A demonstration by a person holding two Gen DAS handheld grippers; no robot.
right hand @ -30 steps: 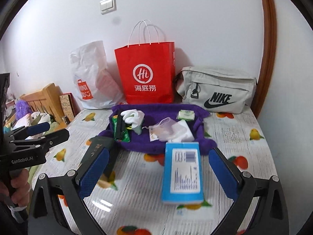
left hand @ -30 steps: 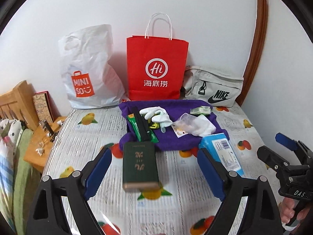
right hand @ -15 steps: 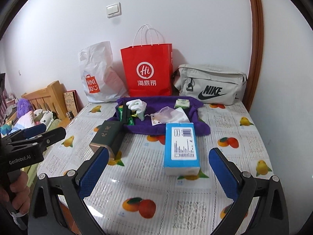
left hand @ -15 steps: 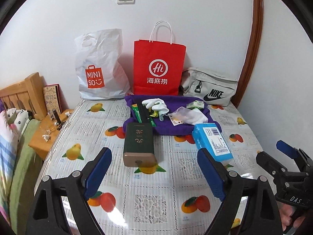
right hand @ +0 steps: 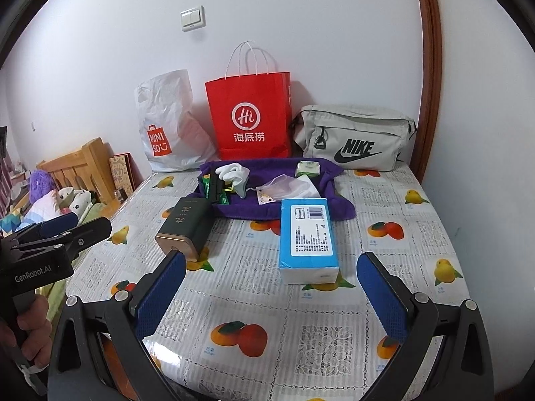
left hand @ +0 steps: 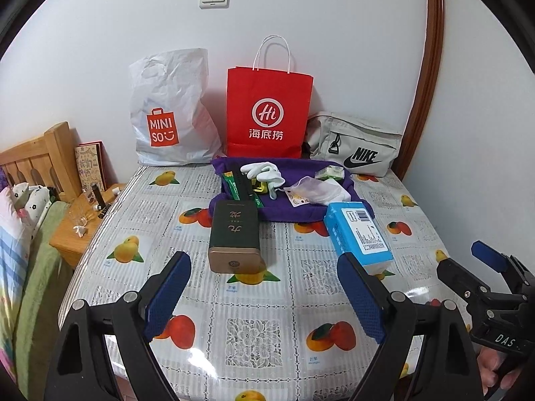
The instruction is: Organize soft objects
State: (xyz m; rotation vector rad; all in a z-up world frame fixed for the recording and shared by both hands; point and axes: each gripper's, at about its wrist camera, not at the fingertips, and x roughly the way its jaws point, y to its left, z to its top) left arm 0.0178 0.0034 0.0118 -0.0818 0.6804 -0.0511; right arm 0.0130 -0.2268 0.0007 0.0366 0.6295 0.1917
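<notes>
Both grippers hang over the near edge of the table (left hand: 267,334) with jaws wide apart and nothing between them: the left gripper (left hand: 264,294) faces the green box (left hand: 234,237), which lies at its 12 o'clock, and the right gripper (right hand: 267,297) faces the tissue pack (right hand: 307,237), also at 12 o'clock. Beyond these two, the purple cloth (left hand: 301,210) lies spread and carries the white gloves (left hand: 264,172) toward 11 o'clock and a mesh pouch (left hand: 314,190) toward 1 o'clock. At the wall stand a white bag (left hand: 170,113), a red bag (left hand: 267,110) and a grey pouch (left hand: 357,150).
</notes>
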